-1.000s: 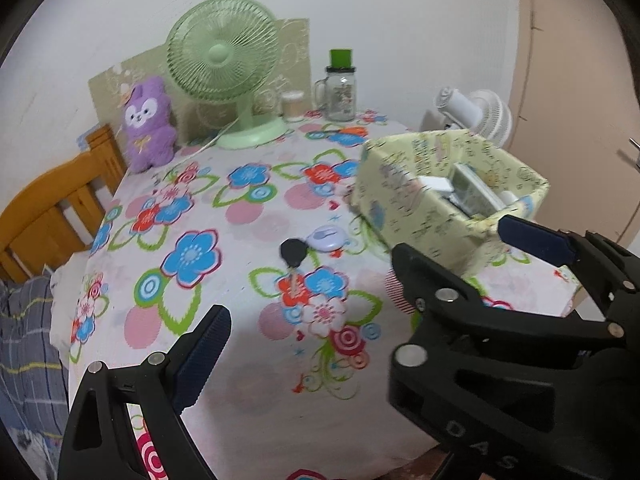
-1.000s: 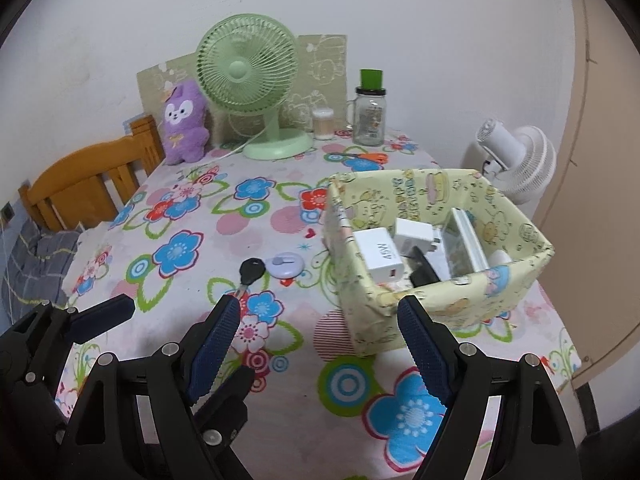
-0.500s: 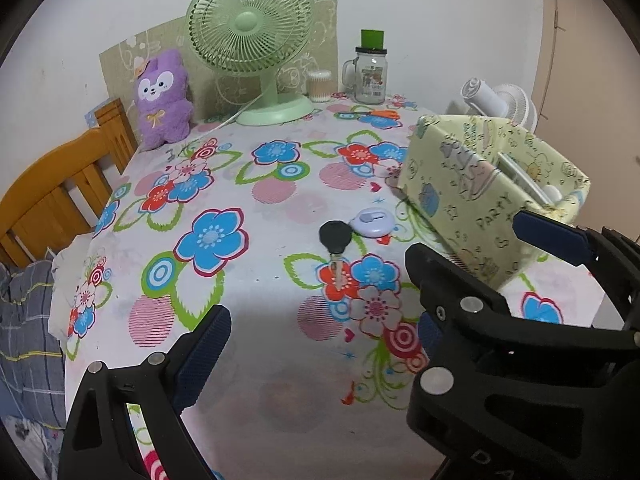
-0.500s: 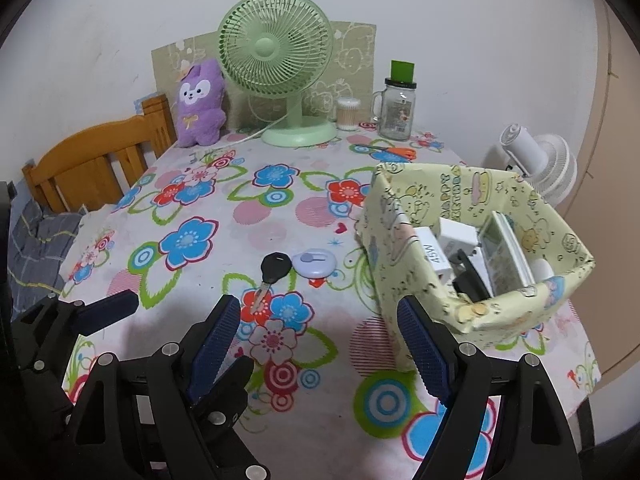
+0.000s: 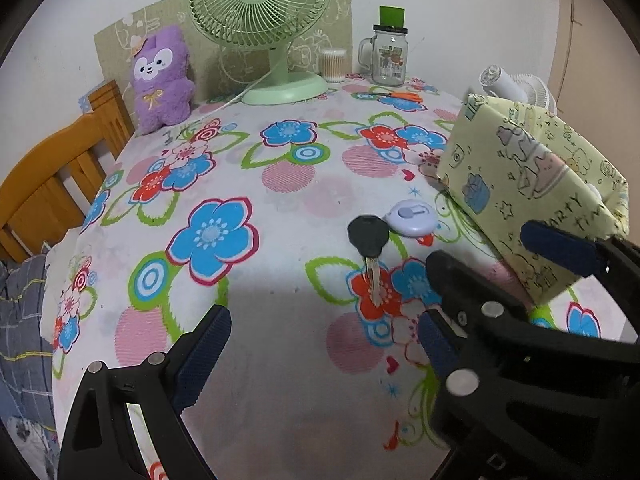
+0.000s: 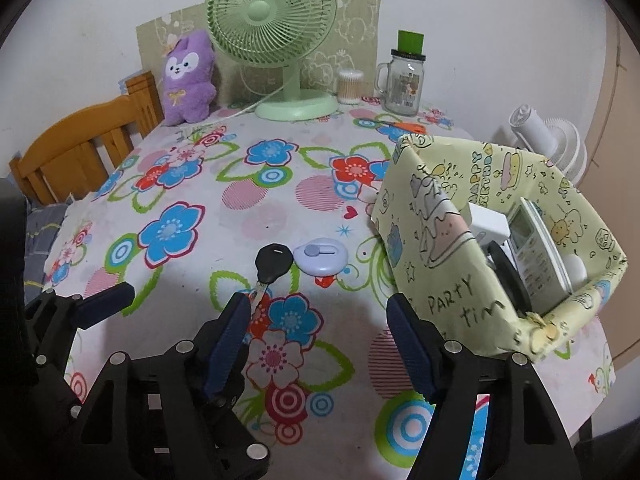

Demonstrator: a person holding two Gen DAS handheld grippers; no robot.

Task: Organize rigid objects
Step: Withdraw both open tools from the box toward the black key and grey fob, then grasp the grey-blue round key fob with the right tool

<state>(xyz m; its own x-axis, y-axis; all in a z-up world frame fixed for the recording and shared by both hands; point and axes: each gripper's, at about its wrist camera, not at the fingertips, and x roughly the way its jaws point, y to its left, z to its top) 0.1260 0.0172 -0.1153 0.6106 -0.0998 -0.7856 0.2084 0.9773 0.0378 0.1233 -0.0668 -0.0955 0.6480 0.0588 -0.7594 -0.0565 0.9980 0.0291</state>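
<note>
A black-headed key (image 5: 369,240) (image 6: 272,262) lies on the flowered tablecloth, touching a round lilac gadget (image 5: 412,218) (image 6: 322,257). A yellow cartoon-print box (image 5: 528,196) (image 6: 444,260) stands to their right; in the right wrist view it holds a white remote (image 6: 534,254), a white charger block (image 6: 486,226) and a black item. My left gripper (image 5: 320,344) is open and empty, low over the table's near part. My right gripper (image 6: 320,332) is open and empty, just short of the key's blade. Its fingers (image 5: 560,244) show in the left wrist view.
At the back stand a green desk fan (image 6: 276,28), a purple plush toy (image 6: 188,76), a cotton-swab tub (image 6: 350,86) and a glass jar mug (image 6: 404,76). Orange scissors (image 6: 400,124) lie near it. A wooden chair (image 6: 80,148) is left, a white fan (image 6: 548,144) right.
Both grippers have moved forward and lower toward the key and the lilac gadget, which now look closer. The objects on the table have not moved. Both stay open.
</note>
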